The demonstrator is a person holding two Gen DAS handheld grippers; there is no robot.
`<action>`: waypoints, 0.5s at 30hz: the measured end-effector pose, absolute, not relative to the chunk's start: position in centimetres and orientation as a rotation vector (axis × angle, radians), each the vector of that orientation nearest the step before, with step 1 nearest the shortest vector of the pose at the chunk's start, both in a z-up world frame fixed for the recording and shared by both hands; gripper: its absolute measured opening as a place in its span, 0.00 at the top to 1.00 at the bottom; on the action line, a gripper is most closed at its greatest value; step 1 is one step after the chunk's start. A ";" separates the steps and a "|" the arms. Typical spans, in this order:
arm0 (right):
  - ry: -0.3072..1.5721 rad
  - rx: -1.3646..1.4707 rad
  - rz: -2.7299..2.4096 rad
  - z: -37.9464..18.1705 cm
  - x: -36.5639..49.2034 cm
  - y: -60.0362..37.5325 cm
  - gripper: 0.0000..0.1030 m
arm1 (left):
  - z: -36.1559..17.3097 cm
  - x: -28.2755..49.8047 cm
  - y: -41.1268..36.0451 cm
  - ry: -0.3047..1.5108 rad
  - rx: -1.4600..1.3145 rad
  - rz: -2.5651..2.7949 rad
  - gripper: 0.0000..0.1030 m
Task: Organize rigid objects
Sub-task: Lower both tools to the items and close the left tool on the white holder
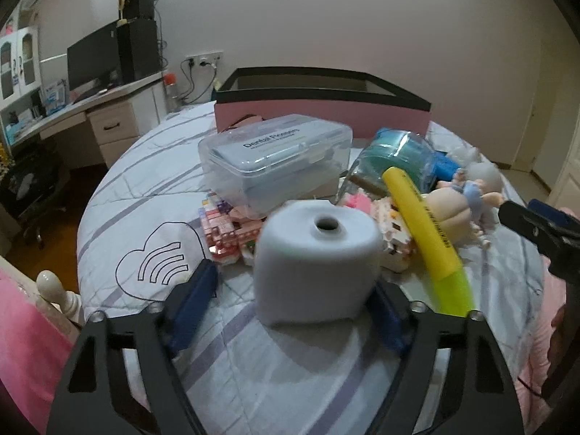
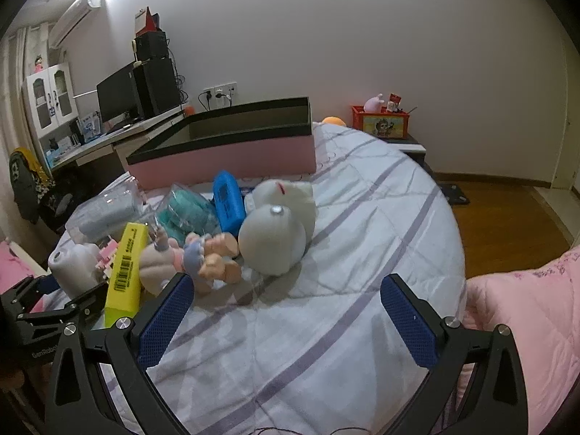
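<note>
Lettering "Dental Flossers" marks the clear plastic box point(image 1: 275, 159).

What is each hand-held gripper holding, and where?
Right hand-held gripper: nothing. Left hand-held gripper straddles the white roll at its base; grip unclear.

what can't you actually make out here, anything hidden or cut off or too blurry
- Left gripper, left wrist view: the white roll stands between its fingers; the roll hides the right pad, so contact cannot be confirmed.
- Pink box, both views: the inside floor is hidden by its own walls.
- Block toy, left wrist view: mostly covered by the clear case and the roll.
- Yellow highlighter: small print blurred.
</note>
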State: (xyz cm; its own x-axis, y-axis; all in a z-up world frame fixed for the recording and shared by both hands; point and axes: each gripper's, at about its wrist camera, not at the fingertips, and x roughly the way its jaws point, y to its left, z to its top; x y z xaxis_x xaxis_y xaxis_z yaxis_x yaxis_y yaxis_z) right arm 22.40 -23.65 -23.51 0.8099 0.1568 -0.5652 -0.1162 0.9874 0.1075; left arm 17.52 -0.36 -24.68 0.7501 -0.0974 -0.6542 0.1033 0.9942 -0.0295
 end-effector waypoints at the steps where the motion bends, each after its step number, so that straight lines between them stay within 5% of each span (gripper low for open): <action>1: 0.602 0.063 0.138 -23.2 22.3 -23.7 0.00 | -24.5 17.5 -0.2 0.712 -0.001 -0.128 0.38; 2: 0.595 0.066 0.139 -22.9 22.2 -23.9 0.00 | -24.3 17.5 0.0 0.713 -0.020 -0.155 0.45; 15: 0.652 0.078 0.052 -23.0 25.4 -24.9 0.00 | -24.1 18.9 0.7 0.747 -0.034 -0.193 0.44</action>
